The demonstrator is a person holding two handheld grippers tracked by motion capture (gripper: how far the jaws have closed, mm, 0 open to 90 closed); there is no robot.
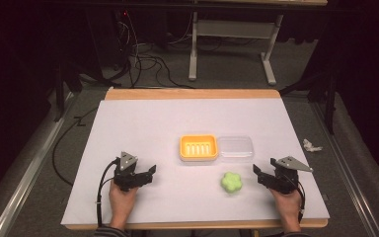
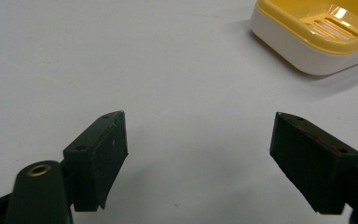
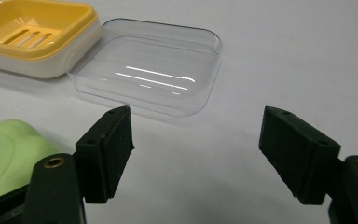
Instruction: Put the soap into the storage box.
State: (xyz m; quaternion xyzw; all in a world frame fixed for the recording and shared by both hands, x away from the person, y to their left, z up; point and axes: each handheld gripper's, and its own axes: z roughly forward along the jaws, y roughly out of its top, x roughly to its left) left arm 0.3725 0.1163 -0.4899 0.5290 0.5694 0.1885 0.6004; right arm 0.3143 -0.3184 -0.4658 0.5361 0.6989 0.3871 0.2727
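Note:
A yellow soap dish [image 1: 198,147] [image 2: 318,36] [image 3: 32,35] sits mid-table with its clear lid [image 1: 235,147] [image 3: 151,65] lying open beside it on the right. In front of the lid rests a green flower-shaped soap [image 1: 231,182] [image 3: 7,151]. My left gripper [image 1: 152,173] [image 2: 198,156] is open near the front left, its jaws wide apart over bare table, with the dish up and to the right. My right gripper [image 1: 256,174] [image 3: 196,149] is open at the front right, just right of the soap, with nothing between its jaws.
A white sheet [image 1: 143,128] covers the wooden table [image 1: 192,94]. A crumpled scrap [image 1: 311,145] lies on the floor off the right edge. Cables [image 1: 143,61] and a white desk frame [image 1: 232,34] stand beyond the far edge.

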